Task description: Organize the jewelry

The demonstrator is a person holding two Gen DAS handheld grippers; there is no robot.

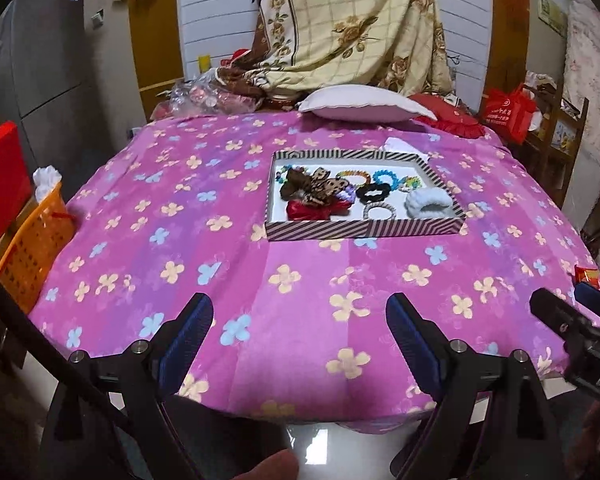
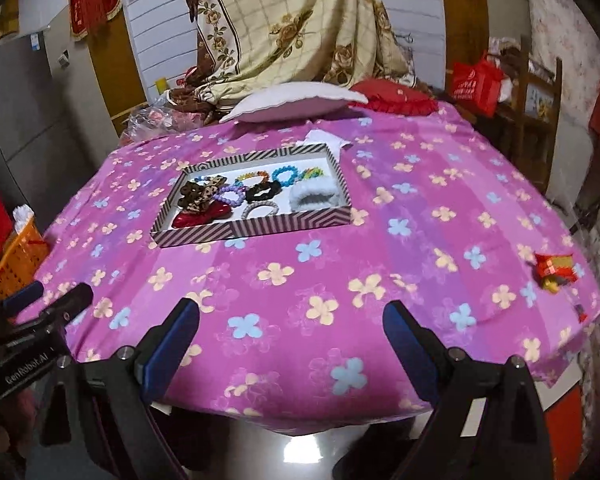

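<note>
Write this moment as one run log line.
left gripper: open, empty | right gripper: open, empty | striped cardboard tray: holds hair ties, bracelets | pink flowered bedcover

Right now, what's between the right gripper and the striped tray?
Only bare flowered bedspread. Nothing lies between the right gripper, which is open and empty, and the striped tray holding the hair ties. The right wrist view shows it clearest.

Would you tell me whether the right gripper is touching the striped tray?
Apart. In the right wrist view, the right gripper hangs open near the bed's front edge, with a broad stretch of flowered bedspread between its jaws and the striped tray.
</note>
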